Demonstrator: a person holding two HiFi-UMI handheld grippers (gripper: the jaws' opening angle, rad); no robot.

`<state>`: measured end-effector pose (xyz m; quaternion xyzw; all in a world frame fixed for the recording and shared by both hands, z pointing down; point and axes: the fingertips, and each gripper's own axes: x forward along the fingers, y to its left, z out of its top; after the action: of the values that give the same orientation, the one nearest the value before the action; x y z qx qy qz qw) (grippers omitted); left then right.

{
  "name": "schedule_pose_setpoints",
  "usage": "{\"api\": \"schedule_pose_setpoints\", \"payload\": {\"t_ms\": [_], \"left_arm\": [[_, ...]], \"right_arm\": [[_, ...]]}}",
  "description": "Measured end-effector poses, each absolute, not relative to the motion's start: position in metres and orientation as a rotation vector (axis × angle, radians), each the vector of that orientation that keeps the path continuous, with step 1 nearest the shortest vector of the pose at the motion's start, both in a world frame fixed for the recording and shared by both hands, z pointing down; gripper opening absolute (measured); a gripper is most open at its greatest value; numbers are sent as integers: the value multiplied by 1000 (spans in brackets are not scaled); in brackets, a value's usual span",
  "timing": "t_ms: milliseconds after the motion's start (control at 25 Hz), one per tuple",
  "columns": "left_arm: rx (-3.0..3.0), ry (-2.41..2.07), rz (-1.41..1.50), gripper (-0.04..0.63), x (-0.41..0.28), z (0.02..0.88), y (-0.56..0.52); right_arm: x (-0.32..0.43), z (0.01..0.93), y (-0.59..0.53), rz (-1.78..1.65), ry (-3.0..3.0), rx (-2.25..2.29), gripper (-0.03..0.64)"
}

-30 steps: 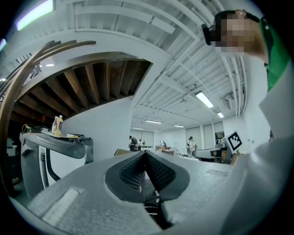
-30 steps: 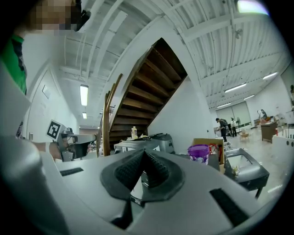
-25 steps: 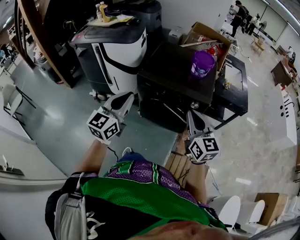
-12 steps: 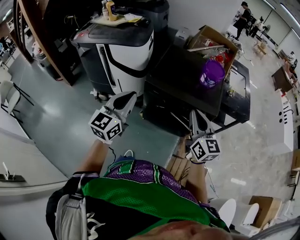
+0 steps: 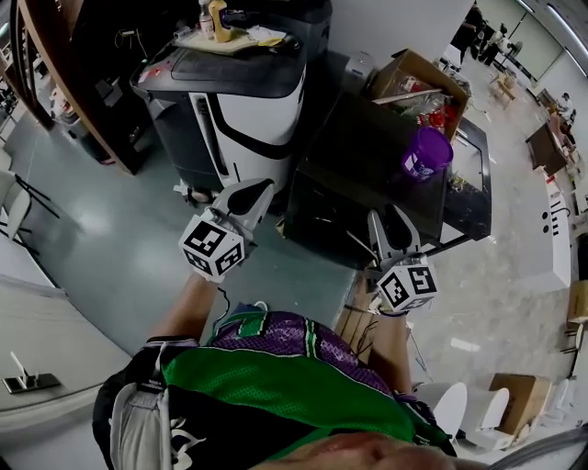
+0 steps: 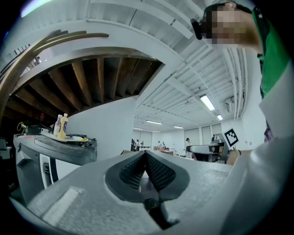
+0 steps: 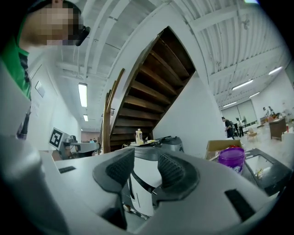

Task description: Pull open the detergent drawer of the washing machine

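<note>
It was a big open workshop hall — bare polished floor (image 5: 92, 220), white ribbed ceiling with strip lights (image 6: 207, 102), a wooden staircase (image 7: 151, 78) at 11 o'clock. A washing machine (image 5: 367, 165) stood loose on the floor beside a cardboard box (image 5: 413, 78), with people (image 5: 478, 26) far off at 1 o'clock.

Purple tub (image 5: 425, 152) stands on black appliance (image 5: 354, 161); bottles (image 5: 213, 18) on grey machine (image 5: 234, 69).

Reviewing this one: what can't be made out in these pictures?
Detergent drawer: none identifiable in any view; the front of the black appliance is dark and seen steeply from above in the head view.
Bottles on the grey-and-white machine: labels too small, every view.
Purple tub: print too small, head and right gripper views.
</note>
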<state>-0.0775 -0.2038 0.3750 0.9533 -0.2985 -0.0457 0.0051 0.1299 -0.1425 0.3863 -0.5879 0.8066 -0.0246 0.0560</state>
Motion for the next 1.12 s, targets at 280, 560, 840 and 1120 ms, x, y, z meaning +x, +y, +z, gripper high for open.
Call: {"api": "schedule_pose_setpoints", "payload": {"t_ms": [280,560,840,1120], "left_arm": [[3003,-826,-119,17,-87,380,-235],[3023,-704,-103,17,-87,391,-248],[3028,-592,-80,17,-88,407,-255],[3004,-577,-66,17,-80,424,-260]], "right_arm": [[104,405,-172,-176,2460,-1705,250],[96,441,-195,-295,2416,-1765,250],[81,504,-210,-485,2391,-1796,250],[68,573,-225,-694,2375,-1702,250]]}}
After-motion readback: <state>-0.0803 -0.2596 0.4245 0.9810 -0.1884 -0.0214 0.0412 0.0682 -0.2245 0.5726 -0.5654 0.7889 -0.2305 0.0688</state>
